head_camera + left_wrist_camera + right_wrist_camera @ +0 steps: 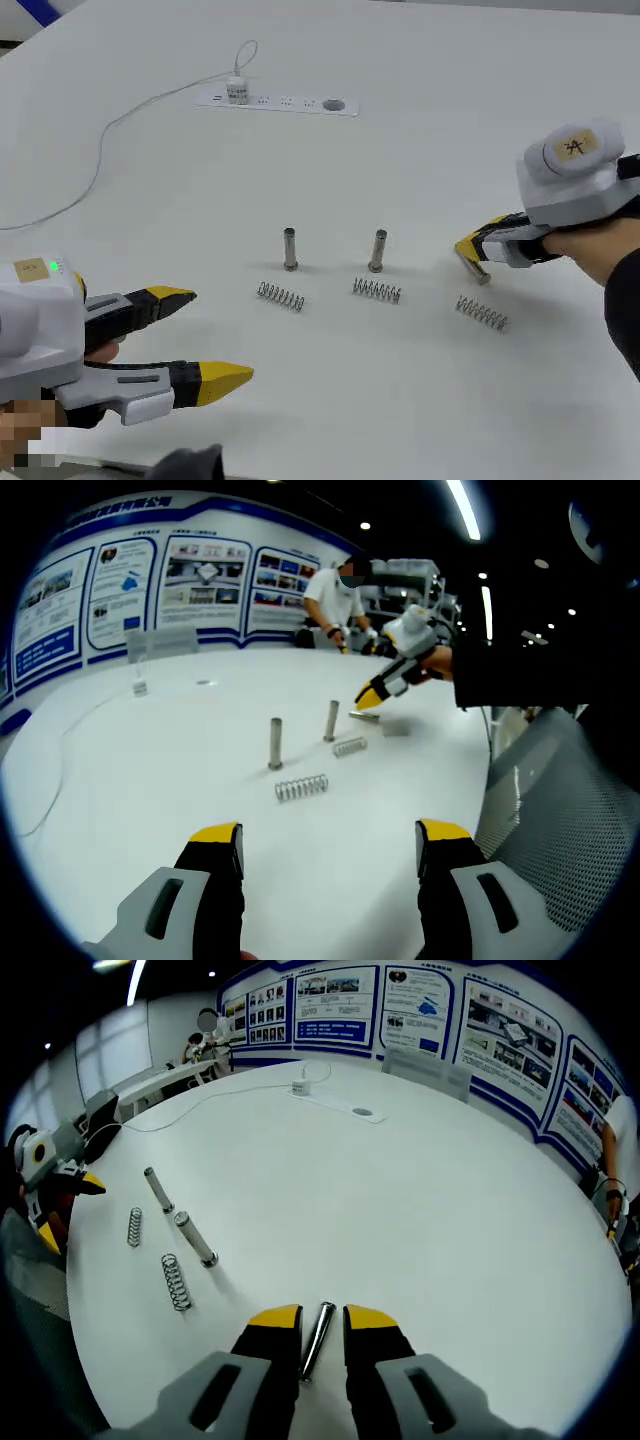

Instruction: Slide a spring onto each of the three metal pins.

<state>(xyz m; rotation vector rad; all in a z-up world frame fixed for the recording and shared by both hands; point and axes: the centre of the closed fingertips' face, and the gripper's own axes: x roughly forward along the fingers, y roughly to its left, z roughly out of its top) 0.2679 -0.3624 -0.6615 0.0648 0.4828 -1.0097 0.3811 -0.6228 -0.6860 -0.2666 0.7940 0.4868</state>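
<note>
Two metal pins stand upright on the white table, the left pin (289, 248) (275, 743) (158, 1190) and the middle pin (378, 250) (331, 721) (196, 1239). In front of them lie three springs: left (280, 296) (301, 787), middle (376, 290) (349, 746) and right (481, 313). My right gripper (468, 248) (322, 1318) is shut on a third pin (473, 266) (319, 1330), held tilted with its lower end near the table. My left gripper (205, 335) (330, 835) hovers open at the near left with nothing between its jaws.
A white power strip (278, 102) with a plug and a cable (100, 150) lies at the far side of the table. A person (330, 595) stands at another table in the background. A mesh chair (540, 800) sits beside the table edge.
</note>
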